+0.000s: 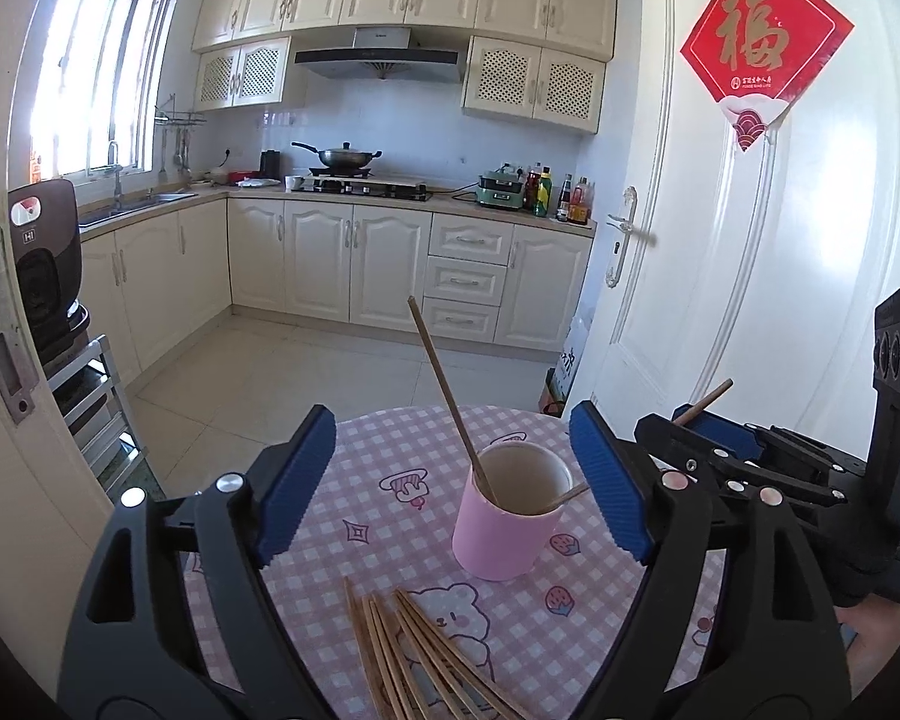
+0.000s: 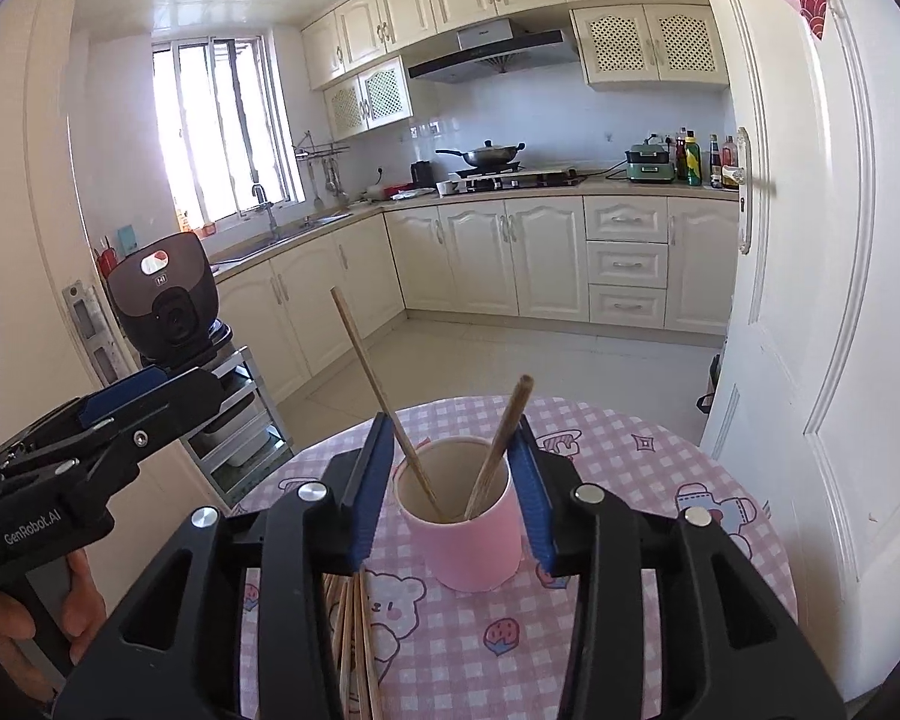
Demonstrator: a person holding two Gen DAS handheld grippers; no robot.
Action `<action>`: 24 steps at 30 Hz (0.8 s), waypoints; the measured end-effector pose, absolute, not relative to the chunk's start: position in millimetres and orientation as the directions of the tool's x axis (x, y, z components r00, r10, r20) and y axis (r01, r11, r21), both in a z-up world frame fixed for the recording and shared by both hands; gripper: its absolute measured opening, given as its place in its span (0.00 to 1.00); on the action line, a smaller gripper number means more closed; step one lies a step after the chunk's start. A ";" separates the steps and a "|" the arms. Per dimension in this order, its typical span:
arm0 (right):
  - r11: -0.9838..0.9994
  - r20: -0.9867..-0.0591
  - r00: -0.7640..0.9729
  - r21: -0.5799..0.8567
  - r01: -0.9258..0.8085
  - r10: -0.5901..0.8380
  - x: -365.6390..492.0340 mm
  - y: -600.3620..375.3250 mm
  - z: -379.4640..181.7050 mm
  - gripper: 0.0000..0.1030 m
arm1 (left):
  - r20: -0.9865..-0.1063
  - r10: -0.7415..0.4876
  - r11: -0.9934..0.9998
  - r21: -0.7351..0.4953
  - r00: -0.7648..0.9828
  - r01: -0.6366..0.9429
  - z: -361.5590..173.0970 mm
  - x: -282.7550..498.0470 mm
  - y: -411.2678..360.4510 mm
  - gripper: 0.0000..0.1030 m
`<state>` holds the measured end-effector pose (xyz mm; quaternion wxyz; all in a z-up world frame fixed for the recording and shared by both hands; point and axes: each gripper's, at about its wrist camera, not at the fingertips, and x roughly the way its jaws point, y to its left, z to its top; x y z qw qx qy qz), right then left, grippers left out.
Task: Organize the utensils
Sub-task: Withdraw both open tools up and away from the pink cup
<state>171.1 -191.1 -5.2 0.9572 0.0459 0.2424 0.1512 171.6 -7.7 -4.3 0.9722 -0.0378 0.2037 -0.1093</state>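
Observation:
A pink cup (image 1: pixel 501 531) (image 2: pixel 465 534) stands on the round table with the pink checked cloth (image 1: pixel 390 516) (image 2: pixel 630 540). One wooden chopstick (image 1: pixel 444 396) (image 2: pixel 384 402) leans in it to the left. A second chopstick (image 2: pixel 501 441) leans in the cup to the right, against the right pad of my right gripper (image 2: pixel 453 438); its jaws stand apart around the cup's rim. In the left wrist view this chopstick's end (image 1: pixel 705 401) pokes out above the right gripper. My left gripper (image 1: pixel 450 438) is open and empty, before the cup. Several loose chopsticks (image 1: pixel 414 654) (image 2: pixel 351 636) lie on the cloth.
A white door (image 1: pixel 750 276) (image 2: pixel 810 300) stands close to the table's right edge. A metal rack with a brown appliance (image 1: pixel 45 258) (image 2: pixel 165 300) stands at the left. Kitchen cabinets and tiled floor lie beyond the table.

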 end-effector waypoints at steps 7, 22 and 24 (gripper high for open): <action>0.947 -0.452 0.833 0.136 -0.289 0.319 148.6 -178.3 -9.9 0.43 | -0.412 -0.221 0.975 -0.123 0.884 0.187 -16.5 151.2 0.7 0.78; 0.961 -0.494 0.824 0.122 -0.250 0.277 128.2 -173.0 -28.3 0.47 | -0.494 -0.200 0.978 -0.149 0.846 0.144 -47.3 137.5 24.6 0.81; 0.960 -0.504 0.817 0.126 -0.251 0.280 127.6 -171.4 -34.0 0.47 | -0.520 -0.191 0.980 -0.146 0.832 0.134 -54.7 140.4 27.4 0.81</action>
